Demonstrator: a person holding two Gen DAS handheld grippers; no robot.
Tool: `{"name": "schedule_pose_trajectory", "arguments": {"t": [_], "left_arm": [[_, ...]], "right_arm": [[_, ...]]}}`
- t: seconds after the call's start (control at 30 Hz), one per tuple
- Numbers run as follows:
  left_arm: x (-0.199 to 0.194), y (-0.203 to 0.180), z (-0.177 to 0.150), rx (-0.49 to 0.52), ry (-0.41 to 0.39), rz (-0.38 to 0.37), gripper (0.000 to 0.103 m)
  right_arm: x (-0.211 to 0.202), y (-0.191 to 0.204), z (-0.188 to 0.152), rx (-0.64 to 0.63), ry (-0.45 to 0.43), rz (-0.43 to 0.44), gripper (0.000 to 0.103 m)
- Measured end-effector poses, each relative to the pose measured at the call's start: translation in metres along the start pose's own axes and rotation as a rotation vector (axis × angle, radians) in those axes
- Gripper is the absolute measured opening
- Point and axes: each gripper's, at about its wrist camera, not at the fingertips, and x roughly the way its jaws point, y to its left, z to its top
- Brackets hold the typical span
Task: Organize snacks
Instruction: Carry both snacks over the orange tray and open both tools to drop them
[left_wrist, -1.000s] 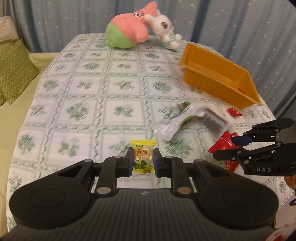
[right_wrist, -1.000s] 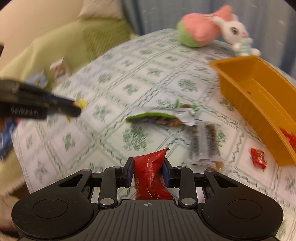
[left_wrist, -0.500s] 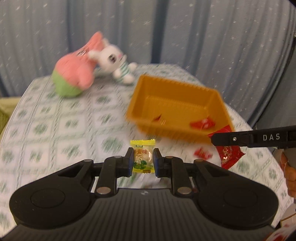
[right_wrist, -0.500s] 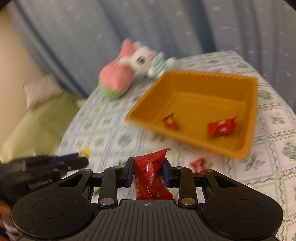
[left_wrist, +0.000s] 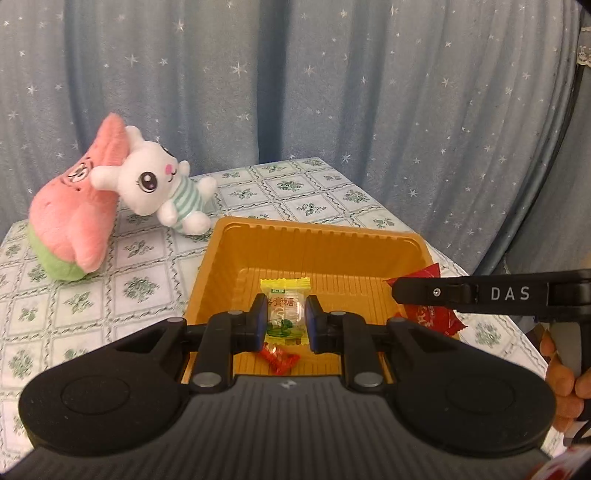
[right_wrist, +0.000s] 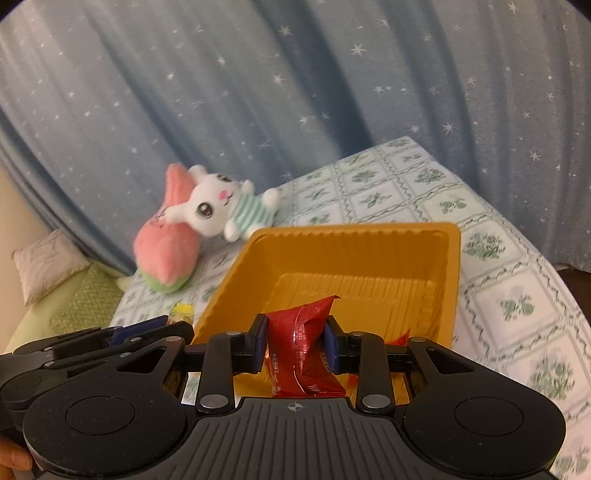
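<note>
An orange tray (left_wrist: 314, 236) (right_wrist: 354, 240) stands on the patterned tablecloth. My left gripper (left_wrist: 285, 314) is shut on a yellow candy (left_wrist: 284, 306) and holds it over the tray's near side. My right gripper (right_wrist: 295, 343) is shut on a red snack packet (right_wrist: 301, 354) over the tray's near edge; it also shows at the right of the left wrist view (left_wrist: 436, 317). A small red candy (left_wrist: 279, 360) lies on the tray floor below the left gripper. Another red piece (right_wrist: 400, 338) shows in the tray behind my right fingers.
A pink plush (left_wrist: 74, 221) and a white bunny plush (left_wrist: 159, 188) lie on the table behind and left of the tray. A blue starred curtain (left_wrist: 295, 92) hangs behind. A green couch with cushions (right_wrist: 74, 291) is to the left.
Both grippers have moved forward with their snacks, from over the loose wrappers to above the tray. The tray now fills the middle of both views.
</note>
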Motion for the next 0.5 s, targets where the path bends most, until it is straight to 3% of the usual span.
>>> {"name": "schedule_pose_trajectory", "arguments": {"t": [0.5], "left_arm": [[0.066,-0.016,0.026,0.046,0.057,0.007,0.019]], "right_arm": [[0.037,-0.037,0.027,0.056,0.012,-0.044,0.032]]}}
